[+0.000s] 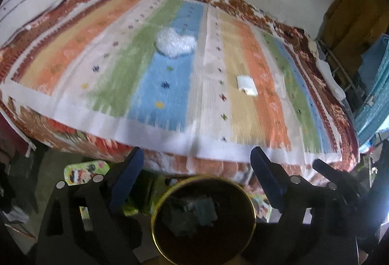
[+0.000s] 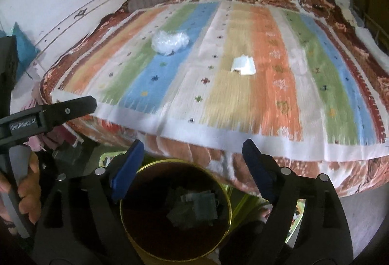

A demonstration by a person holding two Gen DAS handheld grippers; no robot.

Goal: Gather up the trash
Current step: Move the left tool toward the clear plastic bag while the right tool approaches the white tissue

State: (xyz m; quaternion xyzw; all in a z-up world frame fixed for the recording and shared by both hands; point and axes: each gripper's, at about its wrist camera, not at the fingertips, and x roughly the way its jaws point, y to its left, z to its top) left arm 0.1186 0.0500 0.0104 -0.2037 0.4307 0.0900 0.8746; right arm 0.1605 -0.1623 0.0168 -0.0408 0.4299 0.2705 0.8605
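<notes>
Pale walls back a bed (image 1: 73, 119) spread with a striped blanket (image 1: 170, 85) of orange, green, blue and cream bands over a red floral cover. From the left wrist view, the left gripper (image 1: 197, 163) has its blue-padded jaws spread wide and holding nothing. Directly below the gap between them stands a round bin (image 1: 155, 216) with a gold rim, dark scraps lying inside. Well ahead of the jaws, on the blue and green bands, sits a crumpled clear plastic wad (image 1: 175, 42); ahead and toward the right jaw, a flat white paper piece (image 1: 246, 85) lies on the cream band. From the right wrist view, the right gripper (image 2: 193, 152) is likewise parted wide and bare, the bin (image 2: 122, 216) under the gap. The plastic wad (image 2: 170, 42) lies far ahead toward the left jaw, the paper piece (image 2: 243, 65) ahead beyond the right jaw. The left gripper's (image 2: 73, 107) black arm shows at left, gripped by a hand (image 2: 26, 192).
</notes>
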